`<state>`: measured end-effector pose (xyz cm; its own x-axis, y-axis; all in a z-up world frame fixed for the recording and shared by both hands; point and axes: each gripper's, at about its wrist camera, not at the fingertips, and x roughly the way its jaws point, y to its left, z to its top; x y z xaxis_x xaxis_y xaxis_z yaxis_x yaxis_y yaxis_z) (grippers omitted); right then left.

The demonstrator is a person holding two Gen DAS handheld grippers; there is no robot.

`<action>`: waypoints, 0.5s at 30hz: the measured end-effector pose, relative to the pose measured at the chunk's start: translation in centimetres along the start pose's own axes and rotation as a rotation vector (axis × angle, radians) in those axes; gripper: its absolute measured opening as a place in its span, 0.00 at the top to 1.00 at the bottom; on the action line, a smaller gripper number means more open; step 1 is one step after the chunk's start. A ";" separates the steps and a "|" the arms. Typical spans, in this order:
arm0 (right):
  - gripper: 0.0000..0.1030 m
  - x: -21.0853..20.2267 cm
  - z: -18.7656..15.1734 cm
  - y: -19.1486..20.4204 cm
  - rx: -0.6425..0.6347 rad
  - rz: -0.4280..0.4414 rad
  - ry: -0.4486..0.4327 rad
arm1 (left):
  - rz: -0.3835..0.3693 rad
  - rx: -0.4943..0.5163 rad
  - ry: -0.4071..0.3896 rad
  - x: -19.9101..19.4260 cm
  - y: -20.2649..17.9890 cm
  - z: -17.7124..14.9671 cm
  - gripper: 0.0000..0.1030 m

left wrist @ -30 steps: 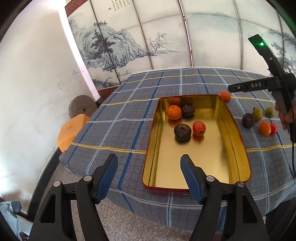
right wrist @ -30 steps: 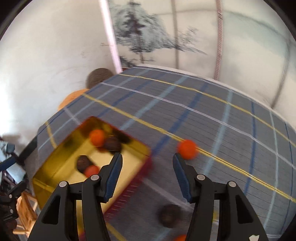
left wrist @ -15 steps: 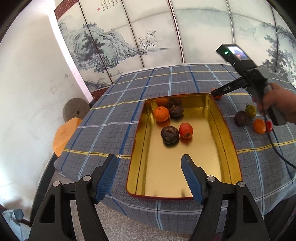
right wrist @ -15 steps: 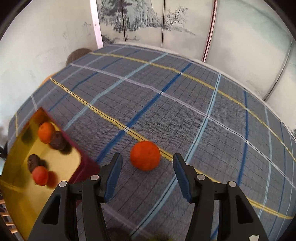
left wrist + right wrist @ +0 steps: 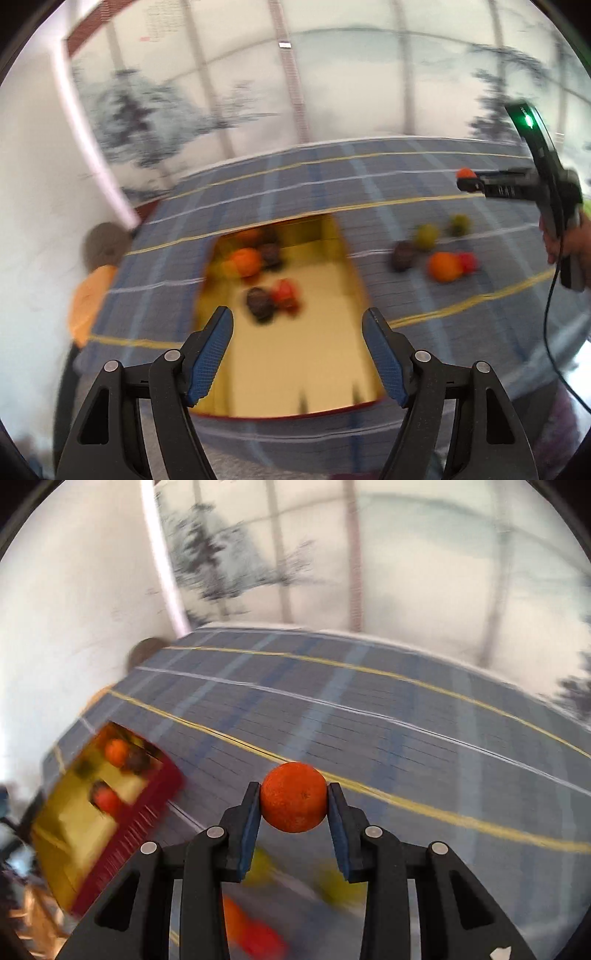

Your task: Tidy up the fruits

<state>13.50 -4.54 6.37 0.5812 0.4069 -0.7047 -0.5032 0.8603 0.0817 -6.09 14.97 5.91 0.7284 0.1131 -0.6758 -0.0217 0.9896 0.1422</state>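
light: bright, even daylight | blur: heavy motion smear, fruits perhaps unreadable; edges: fisheye-bent

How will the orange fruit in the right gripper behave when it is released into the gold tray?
The orange fruit is round, so it will probably roll on the smooth gold tray. It seems firm: the right gripper clamps it without visible denting. Its rough, matte skin likely resists slipping.

Behind your table's far edge stands a painted landscape screen (image 5: pixel 258 96). Off the left edge: a grey round stool (image 5: pixel 105 243), an orange stool (image 5: pixel 90 295).
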 end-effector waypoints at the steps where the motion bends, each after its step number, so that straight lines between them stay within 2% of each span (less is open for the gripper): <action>1: 0.68 -1.6 -1.7 -1.7 0.005 -0.063 -0.010 | -0.026 0.011 -0.001 0.1 -0.6 0.5 0.29; 6: 0.68 -4.3 -7.4 -7.3 0.055 -0.205 0.037 | -0.165 0.117 0.011 2.3 -3.5 3.8 0.27; 9: 0.68 -4.9 -9.7 -9.6 0.110 -0.214 0.049 | -0.276 0.180 0.069 5.1 -4.6 6.0 0.28; 15: 0.68 -4.8 -11.5 -11.8 0.170 -0.212 0.043 | -0.375 0.257 0.216 10.8 -7.0 8.6 0.28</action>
<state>9.31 -20.17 0.67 0.6327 0.2020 -0.7476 -0.2564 0.9656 0.0439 7.80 8.50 3.88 0.4945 -0.2029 -0.8451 0.4034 0.9149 0.0164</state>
